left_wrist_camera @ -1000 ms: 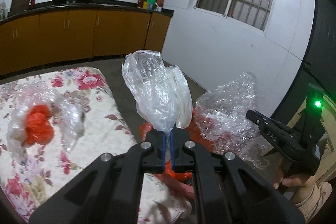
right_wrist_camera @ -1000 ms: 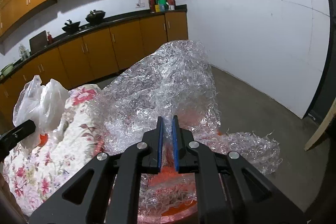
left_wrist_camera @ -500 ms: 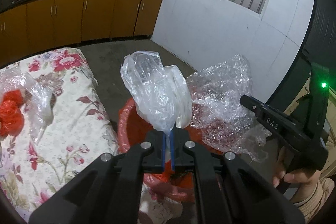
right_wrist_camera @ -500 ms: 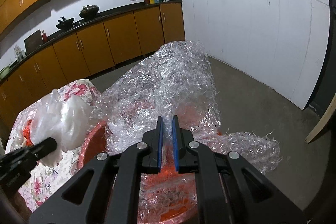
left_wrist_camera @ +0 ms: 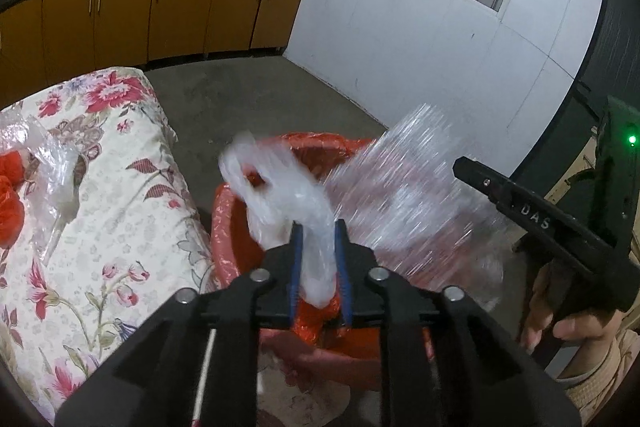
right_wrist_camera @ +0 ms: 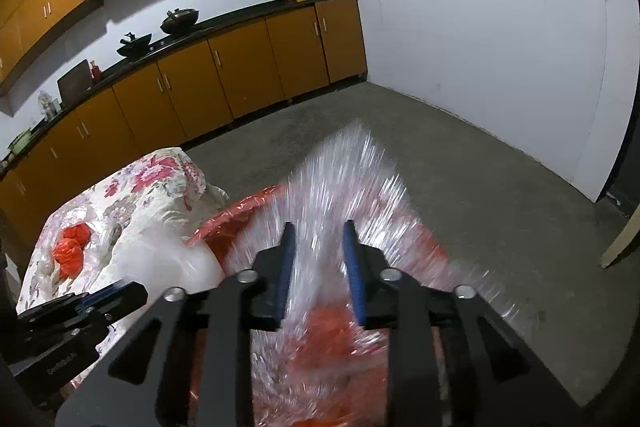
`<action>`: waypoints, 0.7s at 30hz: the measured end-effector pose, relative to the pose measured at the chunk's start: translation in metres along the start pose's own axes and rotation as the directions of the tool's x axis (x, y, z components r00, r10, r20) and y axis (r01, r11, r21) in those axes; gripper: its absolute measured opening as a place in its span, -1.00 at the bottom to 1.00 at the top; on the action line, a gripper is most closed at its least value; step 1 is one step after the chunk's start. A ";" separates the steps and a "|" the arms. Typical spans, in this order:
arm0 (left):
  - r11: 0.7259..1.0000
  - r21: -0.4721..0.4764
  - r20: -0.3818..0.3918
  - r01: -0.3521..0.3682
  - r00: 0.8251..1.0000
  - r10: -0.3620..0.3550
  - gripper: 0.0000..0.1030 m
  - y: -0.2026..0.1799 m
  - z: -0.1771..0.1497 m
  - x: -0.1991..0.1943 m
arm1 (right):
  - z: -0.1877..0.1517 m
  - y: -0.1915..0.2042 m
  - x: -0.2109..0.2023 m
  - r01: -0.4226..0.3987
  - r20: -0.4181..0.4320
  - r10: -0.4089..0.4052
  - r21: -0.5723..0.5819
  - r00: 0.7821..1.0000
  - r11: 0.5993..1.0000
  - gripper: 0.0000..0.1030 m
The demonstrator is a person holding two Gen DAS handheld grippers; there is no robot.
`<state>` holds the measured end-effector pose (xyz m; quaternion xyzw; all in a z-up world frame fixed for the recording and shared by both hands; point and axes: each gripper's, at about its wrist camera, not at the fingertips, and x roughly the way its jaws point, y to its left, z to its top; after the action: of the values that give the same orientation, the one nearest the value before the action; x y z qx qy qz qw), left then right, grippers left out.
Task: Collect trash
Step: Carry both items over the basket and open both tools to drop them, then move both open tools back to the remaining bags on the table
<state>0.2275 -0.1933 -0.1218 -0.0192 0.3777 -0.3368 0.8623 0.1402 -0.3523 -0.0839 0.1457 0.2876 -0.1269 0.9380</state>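
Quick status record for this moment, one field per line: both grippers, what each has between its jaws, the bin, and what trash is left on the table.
left gripper: jaws just opened, clear thin plastic bag loose between them, blurred
right gripper: jaws just opened, crinkled clear bubble wrap sheet between them, blurred
bin: round red plastic-lined bin beneath both pieces, beside the table
table: floral tablecloth
trash left: crumpled red plastic inside clear wrap on the cloth

We note: dim indoor light, dark vignetted fisheye corners, bowed walls; motion blur streaks the bubble wrap [right_wrist_camera: 344, 179] and clear plastic bag [left_wrist_camera: 280, 187]; cabinets sharp.
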 end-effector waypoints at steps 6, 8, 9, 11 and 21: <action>1.000 -0.012 0.003 -0.021 1.000 0.021 -0.50 0.008 -0.003 -0.005 | -0.001 -0.004 -0.003 0.002 -0.005 -0.002 0.007 1.000 1.000 -0.45; 0.999 -0.019 0.018 -0.042 0.999 0.043 -0.44 0.014 -0.003 -0.012 | 0.001 -0.002 -0.004 0.004 -0.003 -0.004 0.000 1.000 1.000 -0.45; 0.998 -0.021 0.023 -0.051 0.998 0.052 -0.41 0.016 -0.003 -0.014 | 0.001 0.000 -0.005 0.005 -0.001 -0.005 -0.007 1.000 1.000 -0.45; 0.997 -0.024 0.039 -0.079 0.996 0.080 -0.36 0.023 -0.003 -0.021 | 0.002 0.006 -0.005 0.004 0.003 -0.004 -0.021 1.000 1.000 -0.45; 0.959 -0.103 0.107 -0.263 0.956 0.273 -0.22 0.088 -0.007 -0.073 | -0.002 0.063 0.002 -0.073 -0.013 0.072 -0.129 0.997 0.989 -0.36</action>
<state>0.2369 -0.0804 -0.1056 -0.0257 0.3386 -0.1983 0.9194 0.1609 -0.2937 -0.0740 0.0955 0.2935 -0.0732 0.9483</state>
